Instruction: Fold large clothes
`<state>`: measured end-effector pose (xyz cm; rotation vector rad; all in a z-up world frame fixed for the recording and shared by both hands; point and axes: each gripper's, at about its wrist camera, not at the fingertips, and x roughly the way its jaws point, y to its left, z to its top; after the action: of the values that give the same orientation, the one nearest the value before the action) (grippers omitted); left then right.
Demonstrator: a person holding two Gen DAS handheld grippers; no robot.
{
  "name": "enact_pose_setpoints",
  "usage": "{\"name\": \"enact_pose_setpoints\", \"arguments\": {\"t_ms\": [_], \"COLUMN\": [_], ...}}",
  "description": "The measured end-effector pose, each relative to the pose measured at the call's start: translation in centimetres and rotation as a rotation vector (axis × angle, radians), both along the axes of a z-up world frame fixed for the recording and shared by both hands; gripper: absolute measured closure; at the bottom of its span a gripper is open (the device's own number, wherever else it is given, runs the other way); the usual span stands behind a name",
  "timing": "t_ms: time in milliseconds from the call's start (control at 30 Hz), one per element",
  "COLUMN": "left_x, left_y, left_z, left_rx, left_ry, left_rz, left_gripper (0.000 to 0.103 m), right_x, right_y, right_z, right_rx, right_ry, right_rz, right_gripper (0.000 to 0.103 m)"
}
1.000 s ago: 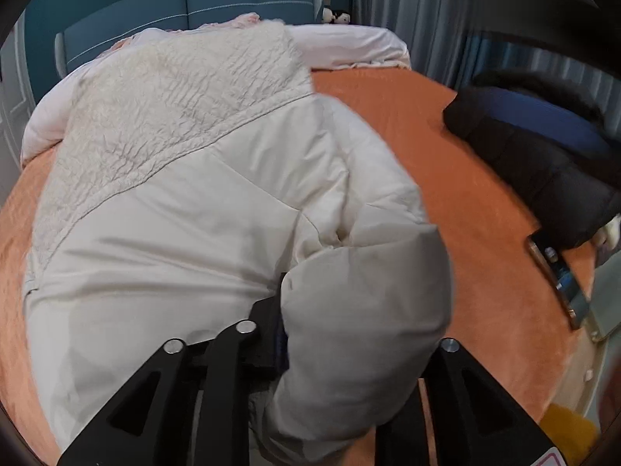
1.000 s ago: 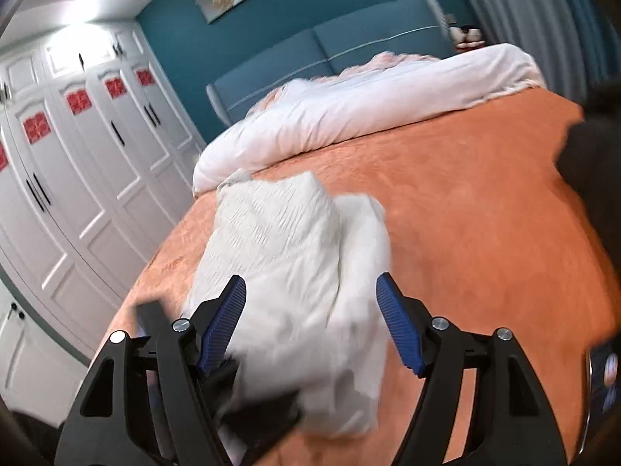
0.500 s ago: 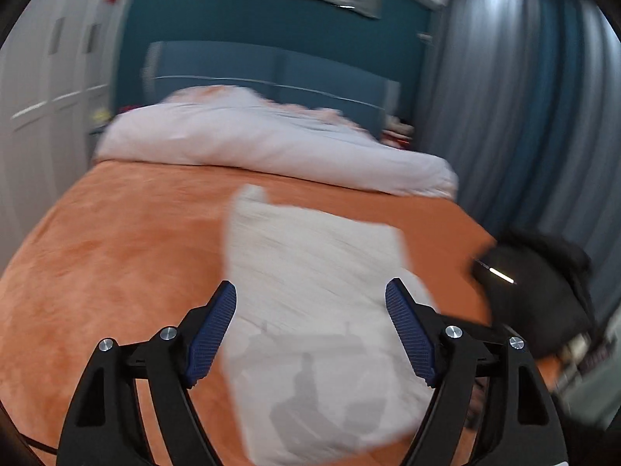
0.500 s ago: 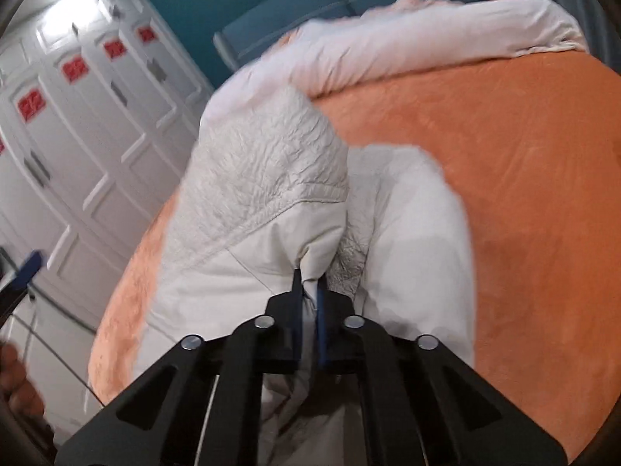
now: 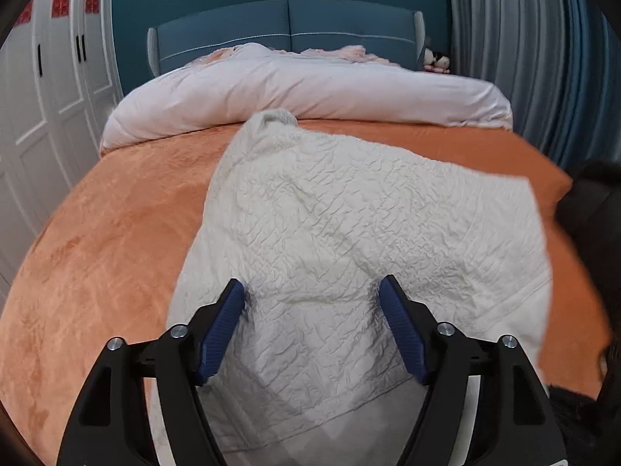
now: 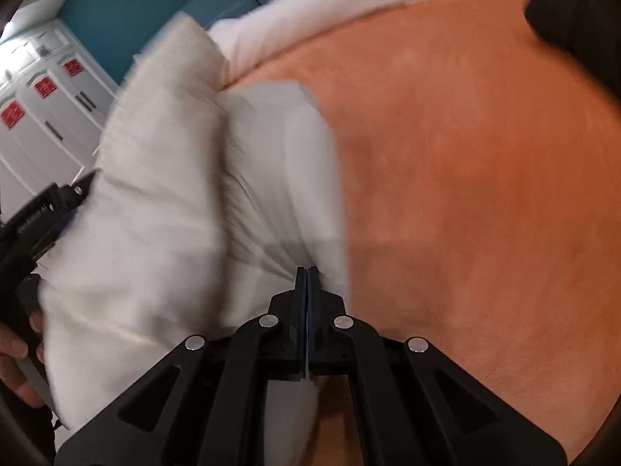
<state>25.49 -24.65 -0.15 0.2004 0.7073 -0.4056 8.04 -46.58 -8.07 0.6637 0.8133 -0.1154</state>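
A large cream jacket (image 5: pixel 349 225) lies on the orange bed, its crinkled quilted side up in the left wrist view. My left gripper (image 5: pixel 312 291) hovers over its near part, jaws wide and closing a little. The fabric lies below and between the blue pads (image 5: pixel 221 330), not pinched. In the right wrist view the jacket (image 6: pixel 163 194) is blurred by motion. My right gripper (image 6: pixel 307 272) is shut on a fold of its smooth white fabric near the right edge. The left gripper's body (image 6: pixel 50 209) and a hand (image 6: pixel 15 353) show at the far left.
The orange bedspread (image 5: pixel 116 233) spreads on both sides of the jacket. A rolled white duvet (image 5: pixel 310 89) lies by the blue headboard (image 5: pixel 287 27). A dark garment (image 5: pixel 590 202) sits at the bed's right edge. White wardrobe doors (image 5: pixel 50 77) stand left, curtains (image 5: pixel 524 50) right.
My left gripper let go of the jacket's fold, opened wide and drew back over the garment. My right gripper shut on the jacket's fabric and sank toward the bed.
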Motion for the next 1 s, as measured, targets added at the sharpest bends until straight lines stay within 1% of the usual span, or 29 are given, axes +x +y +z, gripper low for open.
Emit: {"name": "enact_pose_setpoints", "arguments": {"t_ms": [33,100,167,200,233,267,333,400,467,533,567,633,700,833,933,1000], "left_x": [0.3,0.6,0.9,1.0,1.1,1.2,1.1,1.0,0.7,0.6,0.6,0.3,0.1,-0.1,-0.1,-0.1], "left_y": [-0.3,-0.9,-0.9,-1.0,-0.9,-0.9,-1.0,-1.1,-1.3,-1.2,-1.3,-1.3,-1.5,-1.9,-2.1,-2.2], "left_z": [-0.5,-1.4,-2.1,-2.5,-2.7,-3.0,-3.1,-3.2,-3.3,-3.4,-3.4,-3.5,-3.6,-4.3,-4.9,-5.0], "left_rx": [0.008,0.043,0.061,0.074,0.081,0.087,0.091,0.096,0.101,0.102,0.102,0.101,0.101,0.109,0.117,0.122], "left_ry": [-0.004,-0.028,-0.045,-0.053,-0.058,-0.062,-0.065,-0.070,-0.076,-0.077,-0.076,-0.081,-0.095,-0.135,-0.158,-0.166], "left_rz": [0.005,0.026,0.037,0.044,0.048,0.052,0.053,0.056,0.057,0.057,0.057,0.055,0.054,0.057,0.063,0.066], "left_gripper": [0.028,0.028,0.027,0.027,0.027,0.027,0.027,0.027,0.027,0.027,0.027,0.027,0.027,0.027,0.027,0.027], "right_x": [-0.2,-0.3,-1.0,-1.9,-3.0,-4.3,-5.7,-5.8,-5.4,-4.5,-3.7,-2.8,-2.0,-0.5,-0.6,-0.8], "right_y": [0.0,0.0,-0.1,-0.1,-0.1,0.2,1.1,2.3,3.8,5.4,6.3,6.3,5.3,5.9,6.0,5.8], "right_z": [-0.2,0.0,0.6,1.7,2.9,4.9,7.8,9.6,10.1,9.4,8.6,6.6,4.9,3.0,1.6,1.5], "right_rx": [0.010,0.011,0.007,-0.007,-0.017,-0.039,-0.065,-0.072,-0.069,-0.148,-0.190,-0.195,-0.201,-0.261,-0.252,-0.230], "right_ry": [-0.014,-0.033,-0.053,-0.084,-0.123,-0.177,-0.238,-0.253,-0.239,-0.179,-0.135,-0.082,-0.062,-0.028,-0.022,-0.021], "right_rz": [-0.002,-0.004,-0.020,-0.053,-0.075,-0.098,-0.092,-0.069,-0.021,0.015,0.022,0.021,0.025,0.043,0.052,0.062], "right_gripper": [0.103,0.103,0.103,0.103,0.099,0.098,0.093,0.092,0.092,0.092,0.093,0.097,0.100,0.101,0.102,0.102]}}
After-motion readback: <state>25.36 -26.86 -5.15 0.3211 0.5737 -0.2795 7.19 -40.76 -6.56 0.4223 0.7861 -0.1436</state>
